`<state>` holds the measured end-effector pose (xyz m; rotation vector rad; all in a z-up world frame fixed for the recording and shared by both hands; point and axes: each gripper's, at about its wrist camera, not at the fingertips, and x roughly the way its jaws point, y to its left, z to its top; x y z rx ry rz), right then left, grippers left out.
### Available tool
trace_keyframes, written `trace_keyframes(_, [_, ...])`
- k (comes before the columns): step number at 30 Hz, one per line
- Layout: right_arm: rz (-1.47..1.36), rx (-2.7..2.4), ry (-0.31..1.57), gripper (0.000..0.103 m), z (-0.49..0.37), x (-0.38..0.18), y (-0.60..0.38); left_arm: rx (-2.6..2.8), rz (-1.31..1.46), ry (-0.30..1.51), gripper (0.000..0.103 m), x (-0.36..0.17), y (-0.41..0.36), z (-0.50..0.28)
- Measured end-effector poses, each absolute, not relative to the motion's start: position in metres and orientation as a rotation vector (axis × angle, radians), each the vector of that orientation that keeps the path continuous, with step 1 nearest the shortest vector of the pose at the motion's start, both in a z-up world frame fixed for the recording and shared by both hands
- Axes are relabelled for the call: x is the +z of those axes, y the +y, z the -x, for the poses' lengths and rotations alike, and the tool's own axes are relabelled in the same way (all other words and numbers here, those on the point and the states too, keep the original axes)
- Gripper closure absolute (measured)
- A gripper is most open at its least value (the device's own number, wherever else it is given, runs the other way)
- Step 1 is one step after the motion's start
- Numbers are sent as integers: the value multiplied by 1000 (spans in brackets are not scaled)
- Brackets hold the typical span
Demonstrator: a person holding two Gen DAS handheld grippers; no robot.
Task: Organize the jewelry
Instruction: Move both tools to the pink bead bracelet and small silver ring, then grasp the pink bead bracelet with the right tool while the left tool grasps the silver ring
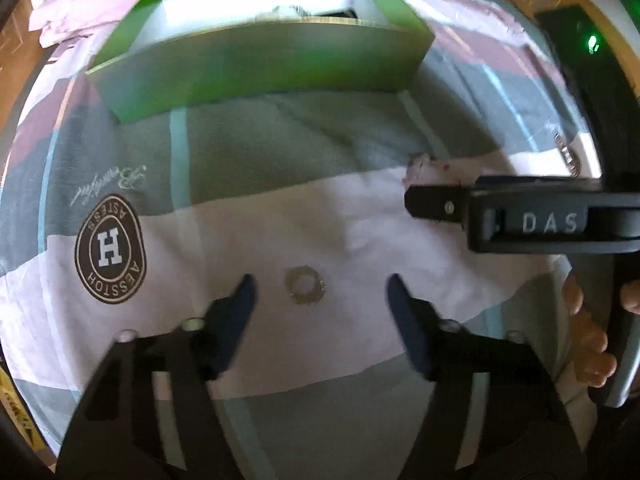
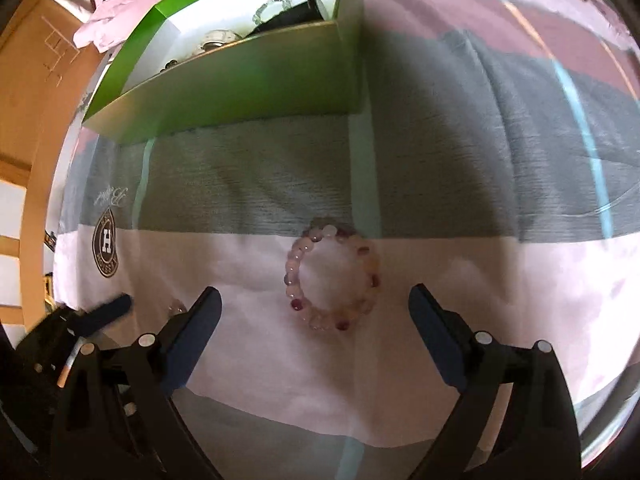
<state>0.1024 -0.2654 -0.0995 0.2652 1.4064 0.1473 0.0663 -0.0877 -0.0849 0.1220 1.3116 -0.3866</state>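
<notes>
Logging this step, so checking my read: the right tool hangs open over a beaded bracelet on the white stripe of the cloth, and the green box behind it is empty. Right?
Not quite. The green box is not empty: the right wrist view shows a pale beaded piece and a dark item inside. The rest stands: the right tool hangs open over the beaded bracelet on the cloth's white stripe.

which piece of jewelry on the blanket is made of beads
The pink-and-purple bracelet before the right gripper; the small ring before the left gripper is plain metal.
</notes>
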Motion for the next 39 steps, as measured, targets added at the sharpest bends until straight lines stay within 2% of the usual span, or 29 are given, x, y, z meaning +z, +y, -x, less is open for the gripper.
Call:
trace_keyframes(2, [-243,133,1412,9,-105,-102,-262,-354,-146,1332,42,-93,-89,-71])
trace_keyframes(5, [-235,134,1423,9,-108,-107,-256,-334,-142,1387,55,-105,-88,-78])
trace_keyframes(8, [-197,133,1422,9,-109,-108,-248,-330,-156,1390,55,-107,-90,-81])
trace_keyframes(11, [-162,135,1424,9,-112,-111,-235,-327,-184,1397,65,-107,-94,-81])
trace_keyframes(14, [-105,136,1427,9,-113,-114,-223,-338,-198,1398,82,-106,-97,-79])
trace_keyframes(18, [-127,140,1432,17,-113,-112,-227,-348,-191,1403,82,-107,-103,-80])
trace_keyframes(24, [-180,78,1400,19,-107,-97,-262,-348,-182,1399,82,-108,-98,-82])
trace_keyframes(26, [-188,67,1400,23,-107,-98,-266,-346,-177,1400,82,-106,-88,-82])
trace_keyframes(28, [-201,72,1424,39,-107,-105,-267,-347,-178,1399,82,-106,-86,-83])
trace_keyframes(32, [-129,45,1427,51,-111,-113,-260,-345,-180,1397,82,-104,-90,-78])
trace_keyframes(33, [-124,43,1421,57,-111,-113,-259,-343,-188,1394,82,-103,-90,-78])
trace_keyframes(34, [-118,42,1413,68,-111,-113,-257,-342,-192,1392,82,-105,-93,-76])
trace_keyframes(37, [-88,35,1404,86,-111,-113,-247,-340,-201,1390,82,-104,-96,-75])
trace_keyframes(39, [-66,41,1403,92,-110,-115,-243,-340,-201,1390,82,-104,-96,-75])
